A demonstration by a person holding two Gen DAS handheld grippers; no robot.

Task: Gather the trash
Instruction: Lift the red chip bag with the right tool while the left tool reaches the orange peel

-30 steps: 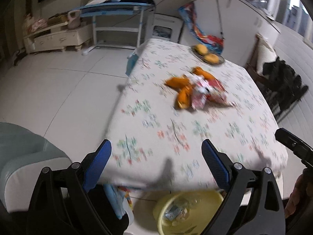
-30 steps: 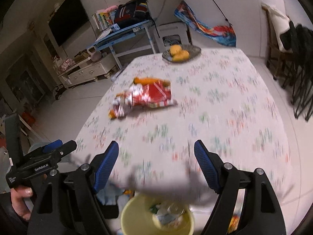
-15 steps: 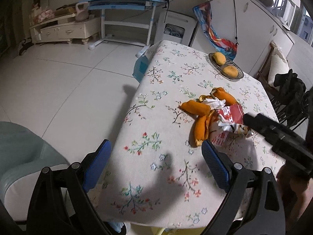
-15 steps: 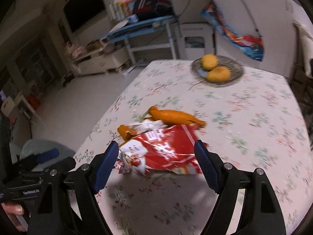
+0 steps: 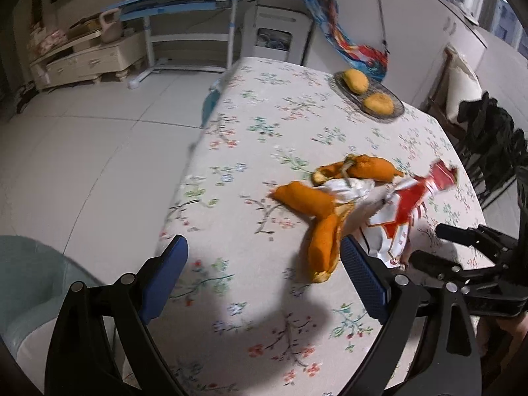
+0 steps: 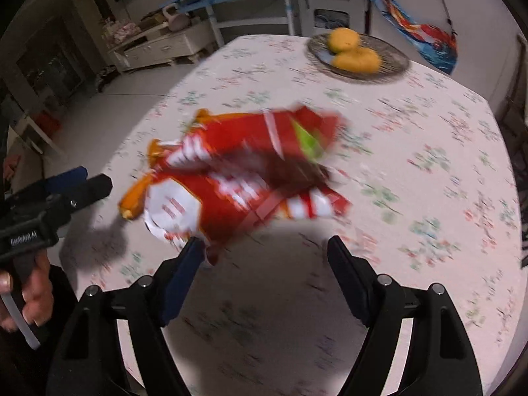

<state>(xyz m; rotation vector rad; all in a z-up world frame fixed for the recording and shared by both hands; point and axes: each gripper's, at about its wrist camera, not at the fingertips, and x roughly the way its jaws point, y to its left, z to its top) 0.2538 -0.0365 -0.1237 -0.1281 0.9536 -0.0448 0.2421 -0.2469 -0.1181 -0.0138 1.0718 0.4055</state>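
Right wrist view: your right tool (image 6: 264, 247), jaws wide, has closed in on the red wrapper (image 6: 244, 178) mid-frame; left tool (image 5: 264, 260) gapes idle. Grasp comes next.

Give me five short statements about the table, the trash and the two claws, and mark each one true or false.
1. Both claws are wide open. True: the left claw and the right claw both gape, holding nothing.
2. The red snack bag lies beside the orange peels. True.
3. The plate holds three fruits. False: two yellow fruits are on it.
4. The tablecloth is plain white. False: it has a small flower print.
5. The right claw is shut on the snack bag. False: the bag sits just ahead of its open fingers, near the left one.
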